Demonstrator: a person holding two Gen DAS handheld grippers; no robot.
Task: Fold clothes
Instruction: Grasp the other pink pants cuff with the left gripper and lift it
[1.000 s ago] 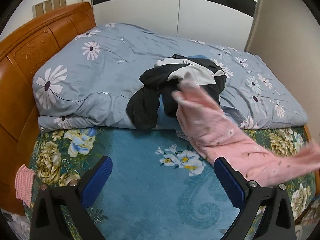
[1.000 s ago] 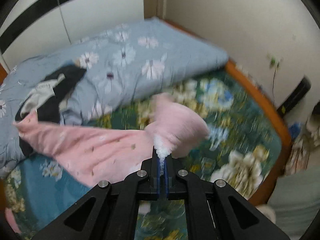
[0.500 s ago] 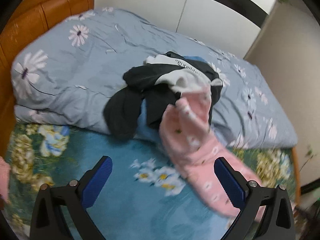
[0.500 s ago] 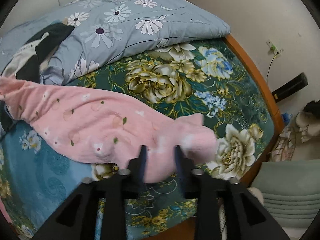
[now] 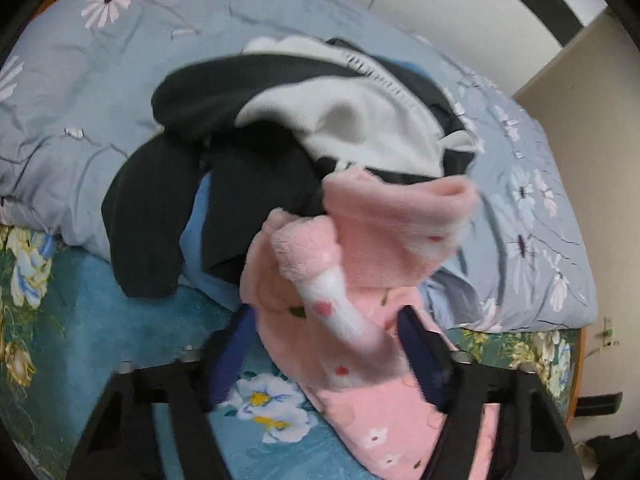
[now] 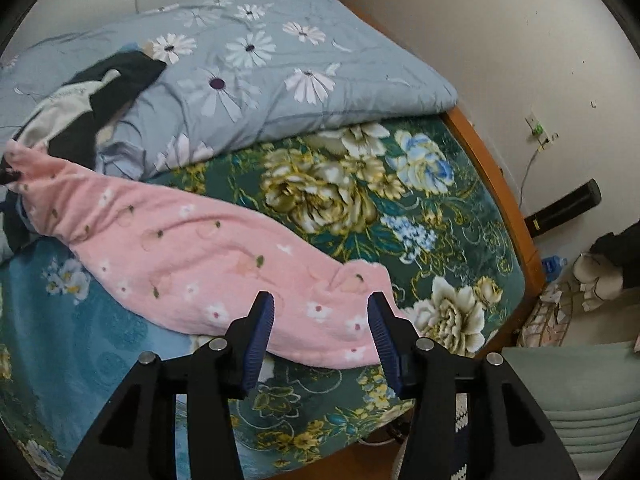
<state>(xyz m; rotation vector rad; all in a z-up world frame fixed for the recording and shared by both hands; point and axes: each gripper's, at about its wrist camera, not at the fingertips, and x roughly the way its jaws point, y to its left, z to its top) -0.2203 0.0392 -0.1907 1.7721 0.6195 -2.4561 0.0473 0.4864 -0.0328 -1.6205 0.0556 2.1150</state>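
Bedroom walls and a wardrobe front were seen behind a bed [image 6: 352, 216] covered in a green and blue floral sheet, with a folded grey daisy quilt [image 6: 256, 80] laid across its far half.

The left gripper [image 5: 326, 354] was seen with its jaws part-open, a bunched end of the pink garment [image 5: 360, 256] lying between the blue pads [image 5: 230, 354]; whether the cloth was pinched or merely straddled could not be told, since that view was blurred. The right gripper [image 6: 320, 324] was held wide, its pads just over the garment's other end and gripping nothing.

The pink garment [image 6: 208, 256] was stretched in a long band across the sheet, one end near the bed's near edge, the other rucked up against a heap of black and white clothes [image 5: 280, 132] on the quilt. No fold was seen in it.

For a clean fold, it was judged that the bunched end should be taken by a single hem or corner rather than a wad, drawn clear of the dark heap so nothing else is dragged along, and the band spread flat before being doubled.

What kind of garment it was, and where its seams and openings ran, could not be made out. A blue item [image 5: 196, 248] under the heap was mostly hidden.
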